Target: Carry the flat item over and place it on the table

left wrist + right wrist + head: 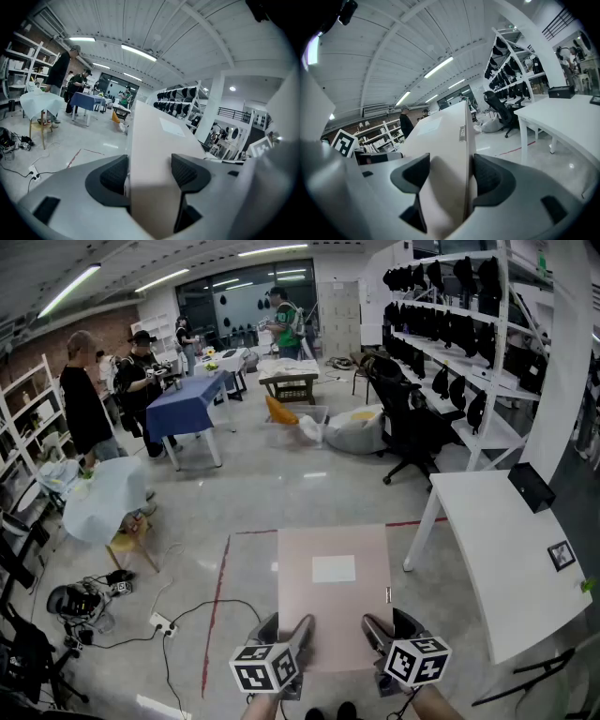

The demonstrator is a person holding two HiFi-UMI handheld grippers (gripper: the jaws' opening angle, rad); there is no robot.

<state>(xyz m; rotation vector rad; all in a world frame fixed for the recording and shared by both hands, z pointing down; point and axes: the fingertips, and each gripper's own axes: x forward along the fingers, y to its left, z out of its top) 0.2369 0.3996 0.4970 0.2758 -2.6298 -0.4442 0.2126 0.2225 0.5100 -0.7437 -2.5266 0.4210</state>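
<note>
Your left tool (288, 632) and right tool (394, 626) each clamp the pink flat board's (333, 592) near edge, bottom centre; white counter (506, 559) lower right

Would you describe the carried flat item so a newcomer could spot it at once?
Left of the long white table, the left gripper and right gripper hold a flat pale-pink cardboard box. Its white rectangular label sets it apart.
</note>
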